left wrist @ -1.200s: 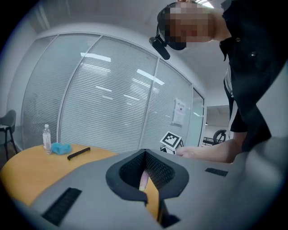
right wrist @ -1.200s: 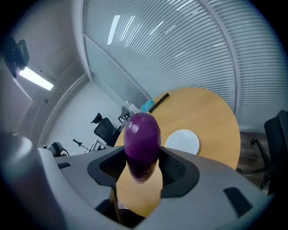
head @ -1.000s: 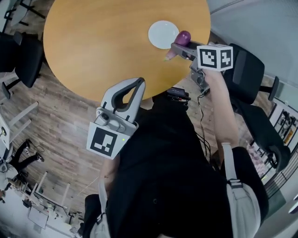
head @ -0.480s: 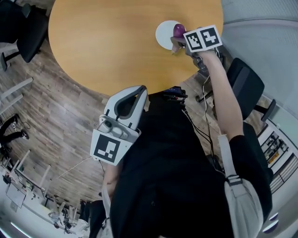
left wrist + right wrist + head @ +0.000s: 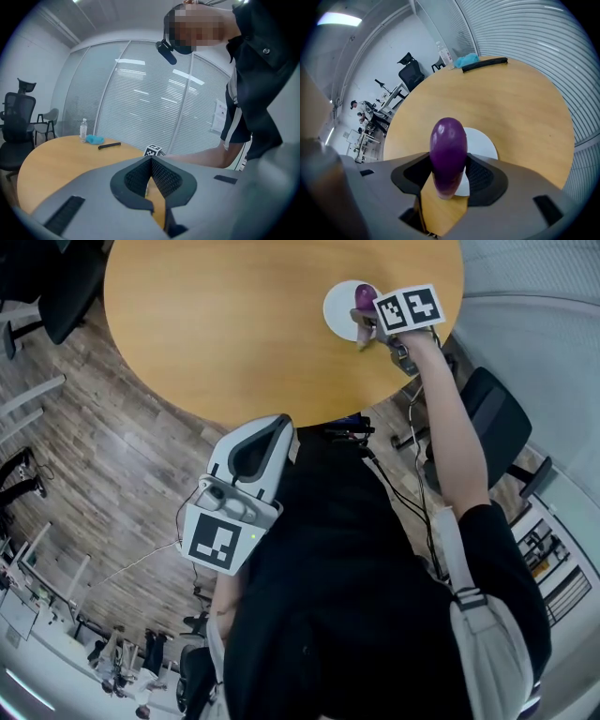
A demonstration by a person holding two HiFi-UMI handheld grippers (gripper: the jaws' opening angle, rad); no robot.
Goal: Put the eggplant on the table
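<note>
A purple eggplant (image 5: pixel 448 154) stands upright between the jaws of my right gripper (image 5: pixel 449 165), which is shut on its lower part. In the head view the eggplant (image 5: pixel 364 296) and right gripper (image 5: pixel 363 319) hang over the near edge of a white plate (image 5: pixel 339 307) on the round wooden table (image 5: pixel 234 324). The plate (image 5: pixel 486 143) lies just behind the eggplant in the right gripper view. My left gripper (image 5: pixel 266 429) is held back by the person's body, off the table. Its jaws (image 5: pixel 151 162) are shut with nothing between them.
At the table's far side stand a water bottle (image 5: pixel 445 54), a blue cloth (image 5: pixel 466 60) and a black bar (image 5: pixel 484 64). A black office chair (image 5: pixel 492 418) stands right of the table, another (image 5: pixel 16 122) at its left side.
My right gripper has carried the eggplant farther in over the table, from beside the plate's edge to just over the plate. The left gripper has stayed by the body.
</note>
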